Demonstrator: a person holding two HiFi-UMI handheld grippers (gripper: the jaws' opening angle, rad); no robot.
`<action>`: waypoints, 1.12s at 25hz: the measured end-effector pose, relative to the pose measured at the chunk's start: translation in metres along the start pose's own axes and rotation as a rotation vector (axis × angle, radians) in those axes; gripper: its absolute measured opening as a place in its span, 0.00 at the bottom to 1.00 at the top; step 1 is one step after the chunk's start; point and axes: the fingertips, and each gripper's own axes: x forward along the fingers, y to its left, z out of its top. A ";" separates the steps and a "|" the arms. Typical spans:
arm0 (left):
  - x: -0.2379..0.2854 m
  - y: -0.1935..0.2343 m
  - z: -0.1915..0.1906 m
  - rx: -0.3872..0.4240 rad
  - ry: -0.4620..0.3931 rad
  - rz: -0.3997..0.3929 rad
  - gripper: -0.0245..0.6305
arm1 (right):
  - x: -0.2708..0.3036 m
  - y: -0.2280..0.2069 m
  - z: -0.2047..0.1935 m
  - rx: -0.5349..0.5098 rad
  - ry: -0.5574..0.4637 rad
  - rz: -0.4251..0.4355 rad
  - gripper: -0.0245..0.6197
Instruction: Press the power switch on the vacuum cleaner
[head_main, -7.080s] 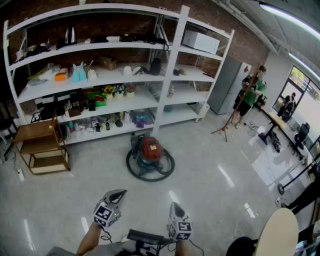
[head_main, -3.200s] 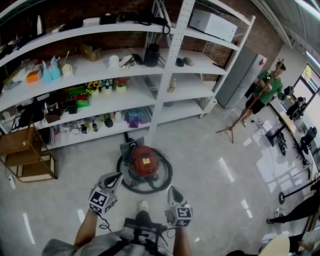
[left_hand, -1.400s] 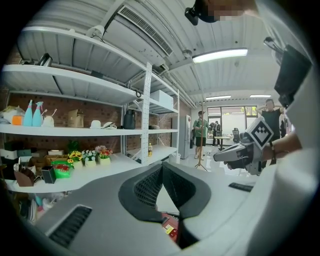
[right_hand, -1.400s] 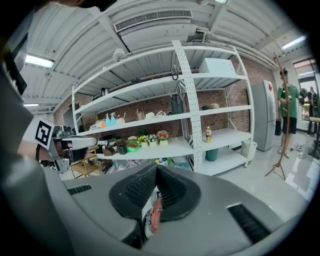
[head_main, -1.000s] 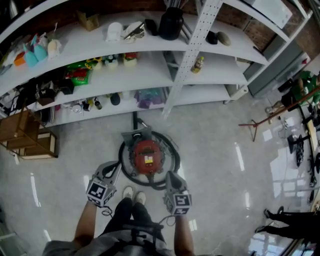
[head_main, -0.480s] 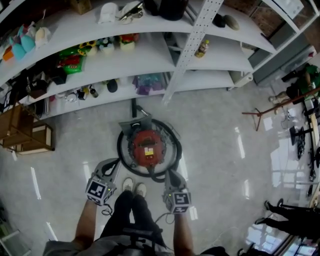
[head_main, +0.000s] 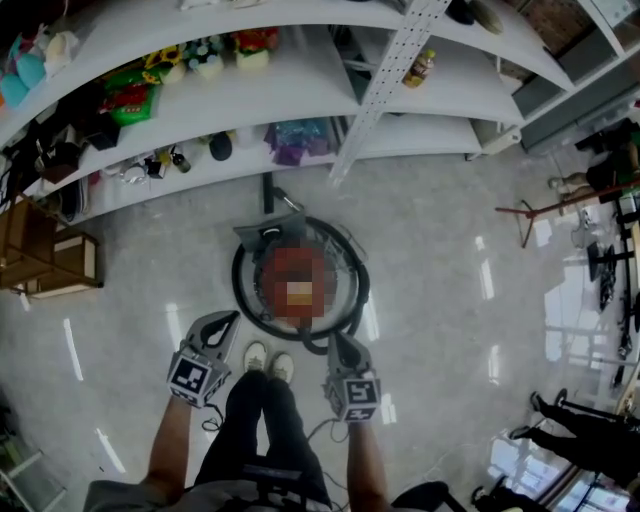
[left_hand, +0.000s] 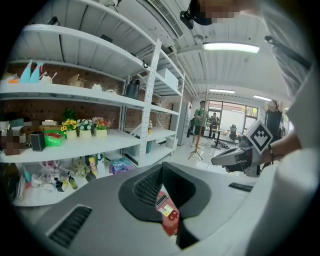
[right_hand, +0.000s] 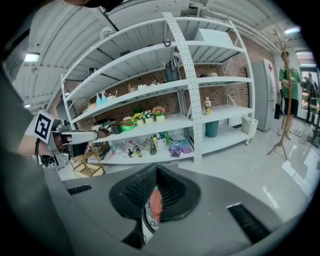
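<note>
The vacuum cleaner (head_main: 298, 285) stands on the floor (head_main: 450, 330) directly ahead of the person's shoes (head_main: 268, 362), between them and the shelf unit (head_main: 300, 100). Its body is round, with a red top shell and a grey fitting at the shelf-side edge. A black hose (head_main: 240, 295) lies coiled in a ring around the body.

The left gripper (head_main: 226, 320) is held above the near-left edge of the hose ring. Its jaw tips meet, and only a narrow slit remains behind them. The red shell shows through that slit, well below. The right gripper (head_main: 333, 340) is held above the near-right edge of the ring in the same condition: tips together, with the shell visible through the slit. Neither gripper touches the vacuum cleaner. The jaws are smooth grey plastic with dark ribbed pads on the inner faces.

The floor is glossy pale stone and reflects the ceiling lights. The shelf unit is white metal with a perforated upright (head_main: 385, 70). It carries bottles, potted flowers and small boxes. A wooden rack (head_main: 40, 260) stands at its left end. A stand on splayed legs (head_main: 540, 208) is well off to the right.
</note>
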 end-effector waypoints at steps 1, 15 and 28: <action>0.003 0.001 -0.005 -0.007 0.004 -0.002 0.05 | 0.004 -0.001 -0.005 0.001 0.008 0.000 0.04; 0.035 0.018 -0.076 -0.036 0.064 -0.013 0.05 | 0.063 -0.019 -0.056 0.016 0.067 0.010 0.04; 0.056 0.020 -0.130 -0.067 0.106 -0.036 0.05 | 0.102 -0.031 -0.104 0.025 0.122 0.016 0.04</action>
